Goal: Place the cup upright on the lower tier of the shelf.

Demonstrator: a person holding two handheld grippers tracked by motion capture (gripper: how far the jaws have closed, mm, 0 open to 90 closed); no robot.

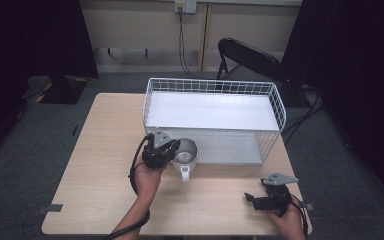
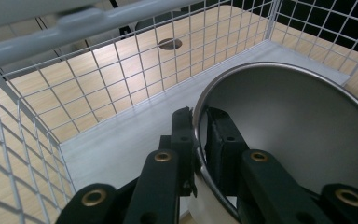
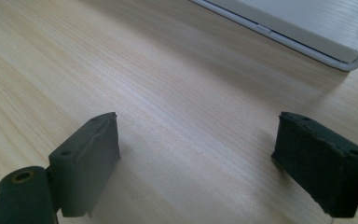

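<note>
Left gripper (image 1: 172, 148): jaws pinched on the mug's rim, one inside, one outside.
Mug (image 1: 186, 155): steel, at the open front of the white wire rack (image 1: 213, 112).
Right gripper (image 1: 254, 199): jaws spread wide, empty, over the table (image 1: 100, 165).

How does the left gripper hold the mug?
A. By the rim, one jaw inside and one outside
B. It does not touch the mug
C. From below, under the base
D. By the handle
A: in the left gripper view, the left gripper is shut on the rim of the mug, one jaw inside the wall and one outside.
</note>
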